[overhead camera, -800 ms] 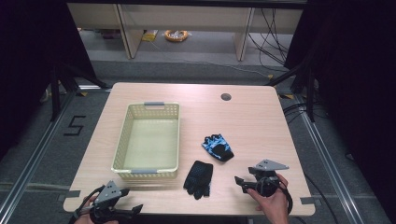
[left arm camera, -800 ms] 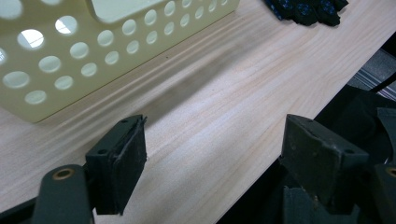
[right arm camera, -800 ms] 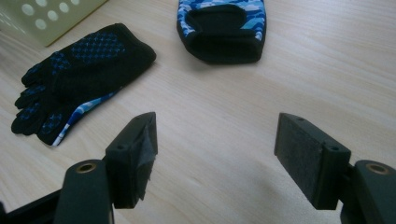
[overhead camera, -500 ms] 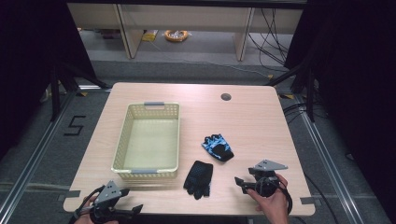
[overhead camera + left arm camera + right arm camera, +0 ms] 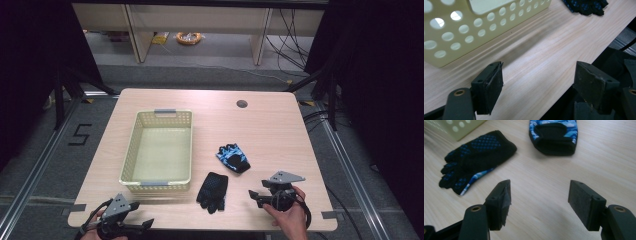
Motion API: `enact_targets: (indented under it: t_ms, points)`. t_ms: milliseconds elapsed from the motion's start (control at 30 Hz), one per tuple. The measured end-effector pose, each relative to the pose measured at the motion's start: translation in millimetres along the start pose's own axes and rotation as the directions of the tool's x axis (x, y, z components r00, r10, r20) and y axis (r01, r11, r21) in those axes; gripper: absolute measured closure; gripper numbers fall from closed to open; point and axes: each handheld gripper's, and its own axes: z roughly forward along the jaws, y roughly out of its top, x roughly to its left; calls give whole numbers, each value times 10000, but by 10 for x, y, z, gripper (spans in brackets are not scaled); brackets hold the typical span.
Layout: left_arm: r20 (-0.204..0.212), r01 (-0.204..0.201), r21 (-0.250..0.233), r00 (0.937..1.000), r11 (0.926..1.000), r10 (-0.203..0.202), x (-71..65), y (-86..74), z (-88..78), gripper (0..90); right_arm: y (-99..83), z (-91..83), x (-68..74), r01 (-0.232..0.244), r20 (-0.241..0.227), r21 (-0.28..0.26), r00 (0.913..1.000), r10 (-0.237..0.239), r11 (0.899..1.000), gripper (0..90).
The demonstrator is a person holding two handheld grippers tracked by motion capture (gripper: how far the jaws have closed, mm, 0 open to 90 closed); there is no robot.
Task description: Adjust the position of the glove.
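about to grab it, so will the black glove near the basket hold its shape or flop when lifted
The black glove lies flat and limp on the table, so it will probably droop from the pinch point. Being thin fabric, it is likely light. Its dotted palm looks grippy, so it should not slip much.

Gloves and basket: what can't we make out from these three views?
- Black glove: left gripper view, cut off by the top edge.
- Blue glove: right gripper view, fingers past the top edge.
- Basket: right gripper view, one blurred corner.
- Left tool: high view, partly cut by the bottom edge.
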Motion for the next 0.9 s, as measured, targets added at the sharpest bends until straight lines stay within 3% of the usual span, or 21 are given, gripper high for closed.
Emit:
enact_targets:
  t_ms: [67, 133, 200, 267, 300, 333, 367, 400, 433, 467, 533, 567, 633, 667, 700, 733, 767, 833, 867, 900]
  points:
    - [238, 80, -515, 9997, 9986, -68, -74, 21, 37, 251, 42, -4, 42, 246, -155, 55, 9996, -246, 9997, 408]
    - [544, -148, -617, 9984, 9980, 182, -160, 69, 79, 287, 116, 19, 114, 781, -361, -29, 9963, -782, 9969, 452]
    - [720, -27, -635, 9974, 9980, 73, -207, 85, 105, 302, 146, 34, 145, 948, -405, -19, 9947, -948, 9955, 467]
    - [998, -377, -738, 9940, 9966, 449, -286, 133, 166, 328, 216, 73, 201, 1324, -572, 129, 9897, -1315, 9911, 490]
    - [1062, -347, -871, 9934, 9956, 439, -346, 153, 219, 330, 249, 101, 228, 1498, -647, 131, 9868, -1487, 9886, 511]
    - [1173, -482, -593, 9916, 9971, 549, -391, 186, 246, 344, 317, 156, 274, 1984, -851, 212, 9769, -1959, 9799, 543]
    - [1306, -627, -526, 9890, 9966, 691, -439, 220, 294, 344, 317, 156, 274, 1984, -851, 212, 9769, -1959, 9799, 543]
    - [1320, -941, -515, 9862, 9942, 1001, -480, 255, 340, 348, 351, 185, 311, 2010, -883, 250, 9762, -1981, 9793, 551]
    - [1333, -1013, -668, 9850, 9926, 1095, -537, 284, 403, 353, 391, 216, 328, 2269, -955, 244, 9700, -2237, 9736, 566]
    - [1356, -1467, -674, 9786, 9869, 1547, -606, 362, 494, 359, 473, 283, 372, 2479, -1032, 296, 9643, -2437, 9683, 581]
    - [1386, -1388, -647, 9794, 9882, 1467, -642, 392, 543, 365, 515, 328, 384, 2536, -1043, 274, 9627, -2495, 9669, 589]
    - [1354, -1597, -565, 9768, 9856, 1660, -655, 431, 582, 373, 552, 381, 405, 2479, -1065, 205, 9638, -2444, 9686, 600]
    - [1185, -1681, -574, 9776, 9841, 1739, -672, 492, 672, 383, 637, 483, 426, 2753, -1008, 307, 9573, -2711, 9609, 618]
    - [1260, -1870, -499, 9733, 9811, 1920, -667, 524, 703, 397, 676, 537, 442, 2753, -1077, 354, 9568, -2702, 9607, 625]
    - [1166, -1665, -562, 9782, 9844, 1721, -690, 536, 746, 412, 715, 592, 453, 2742, -1134, 408, 9567, -2682, 9608, 631]
    - [1252, -2109, -409, 9687, 9767, 2144, -676, 564, 759, 446, 749, 645, 459, 2812, -1173, 495, 9546, -2740, 9584, 635]
    - [1131, -2107, -443, 9702, 9765, 2144, -682, 577, 797, 471, 782, 698, 459, 2896, -1207, 571, 9520, -2813, 9555, 638]
    - [976, -2220, -317, 9697, 9745, 2240, -671, 608, 829, 491, 834, 779, 449, 2734, -1320, 786, 9560, -2619, 9587, 648]
    - [1162, -2006, -424, 9720, 9788, 2042, -706, 623, 872, 494, 857, 869, 451, 2740, -1277, 858, 9565, -2622, 9579, 651]
    - [1141, -2077, -439, 9707, 9772, 2114, -725, 628, 882, 497, 866, 897, 465, 2661, -1364, 978, 9581, -2519, 9590, 653]
